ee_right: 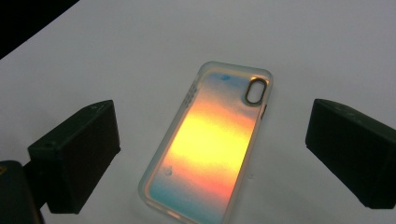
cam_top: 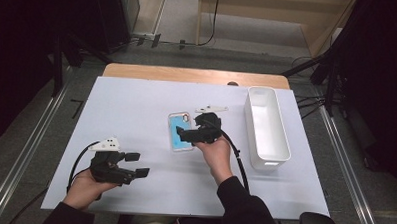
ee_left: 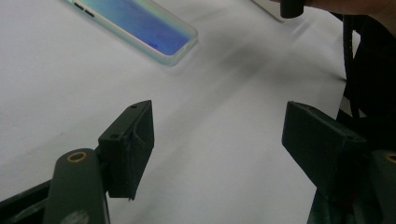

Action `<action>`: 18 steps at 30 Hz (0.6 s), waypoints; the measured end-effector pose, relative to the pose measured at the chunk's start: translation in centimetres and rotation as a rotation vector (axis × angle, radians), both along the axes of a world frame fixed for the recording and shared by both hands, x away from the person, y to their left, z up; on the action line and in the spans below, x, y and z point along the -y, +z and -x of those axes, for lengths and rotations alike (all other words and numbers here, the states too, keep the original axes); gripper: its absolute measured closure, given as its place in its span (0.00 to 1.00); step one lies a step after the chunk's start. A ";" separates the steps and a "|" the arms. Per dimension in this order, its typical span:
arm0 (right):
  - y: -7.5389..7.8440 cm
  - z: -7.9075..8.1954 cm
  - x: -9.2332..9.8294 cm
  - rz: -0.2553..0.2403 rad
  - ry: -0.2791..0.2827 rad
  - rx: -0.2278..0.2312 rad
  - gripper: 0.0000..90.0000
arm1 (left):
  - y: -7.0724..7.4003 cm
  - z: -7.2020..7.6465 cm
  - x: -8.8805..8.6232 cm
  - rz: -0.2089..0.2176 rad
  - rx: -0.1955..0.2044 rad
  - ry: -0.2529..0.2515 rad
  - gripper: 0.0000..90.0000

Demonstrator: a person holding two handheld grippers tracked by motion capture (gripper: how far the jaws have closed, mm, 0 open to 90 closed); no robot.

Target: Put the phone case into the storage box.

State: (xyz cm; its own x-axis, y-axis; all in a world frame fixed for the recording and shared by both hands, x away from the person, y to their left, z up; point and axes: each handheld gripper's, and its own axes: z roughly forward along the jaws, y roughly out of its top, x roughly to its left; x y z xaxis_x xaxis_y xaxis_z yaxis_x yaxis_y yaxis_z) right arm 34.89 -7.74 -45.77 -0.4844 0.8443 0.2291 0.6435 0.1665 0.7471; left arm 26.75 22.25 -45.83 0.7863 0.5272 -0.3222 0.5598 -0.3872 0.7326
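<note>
An iridescent phone case lies flat, back side up, in the middle of the white sheet. My right gripper hovers just over its right edge, open, jaws pointing left. In the right gripper view the case glows orange and blue, camera cutout at its far end, and lies between the two spread jaws of my right gripper, untouched. My left gripper rests near the front left, open and empty. From the left gripper view the case is far ahead of my left gripper.
A long white bin stands empty at the right side of the sheet. The wooden table edge shows at the back. Black stands and cables surround the table on the floor.
</note>
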 end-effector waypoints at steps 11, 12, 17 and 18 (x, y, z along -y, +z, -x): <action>-0.6 -0.8 -1.2 -0.018 -0.057 -0.015 0.02 | 0.0 0.0 0.0 0.003 -0.003 -0.002 0.28; -0.7 -0.9 -1.3 -0.021 -0.060 -0.014 0.02 | 0.0 0.0 0.0 0.003 -0.001 -0.004 0.28; -0.8 -1.2 -2.0 -0.009 -0.083 -0.019 0.02 | 0.0 0.0 0.1 0.000 -0.003 -0.005 0.28; -0.8 -1.2 -2.1 -0.008 -0.089 -0.020 0.02 | 0.0 0.0 0.1 0.004 -0.002 -0.004 0.28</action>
State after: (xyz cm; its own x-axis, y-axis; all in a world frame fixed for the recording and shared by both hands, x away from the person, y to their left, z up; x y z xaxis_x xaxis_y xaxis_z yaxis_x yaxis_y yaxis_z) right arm 36.10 -5.59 -46.56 -0.4031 0.8817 0.2452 0.6701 0.1019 0.7353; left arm 26.74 22.19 -45.86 0.7878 0.5225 -0.3262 0.5598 -0.3864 0.7330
